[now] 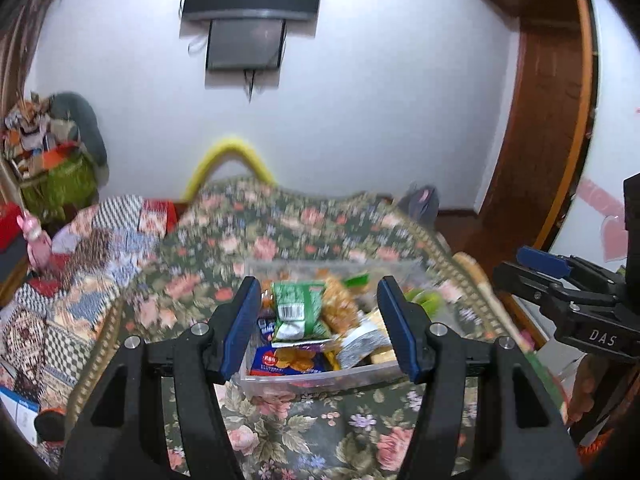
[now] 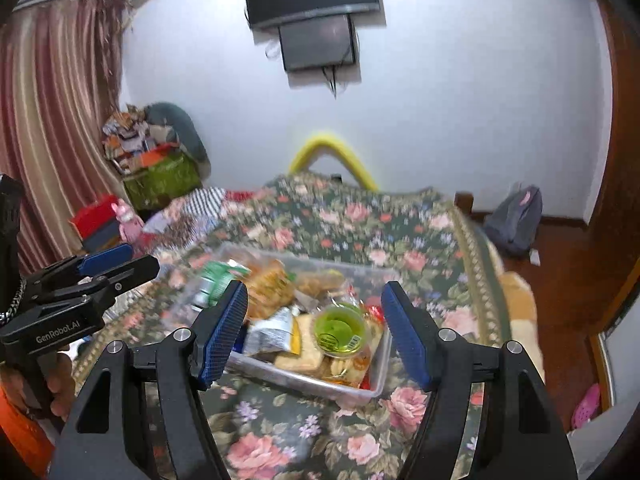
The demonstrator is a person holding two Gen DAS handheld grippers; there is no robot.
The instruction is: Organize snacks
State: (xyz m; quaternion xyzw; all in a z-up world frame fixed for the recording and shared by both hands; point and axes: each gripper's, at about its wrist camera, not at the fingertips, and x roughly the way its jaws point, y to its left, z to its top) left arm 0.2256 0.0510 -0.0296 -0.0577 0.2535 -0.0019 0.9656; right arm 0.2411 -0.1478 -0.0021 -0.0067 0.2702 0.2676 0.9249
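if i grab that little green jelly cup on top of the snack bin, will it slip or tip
The green jelly cup looks like smooth, round plastic, so flat pads may slide on it. It rests tilted on loose wrappers in the clear bin, so a nudge would probably roll it. Its thin walls likely flex; squeeze gently. The right gripper is open.

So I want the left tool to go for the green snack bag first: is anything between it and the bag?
Nothing visible. The left tool is open and the green snack bag lies on top of the pile in the clear bin, framed between its fingers, with nothing covering it.
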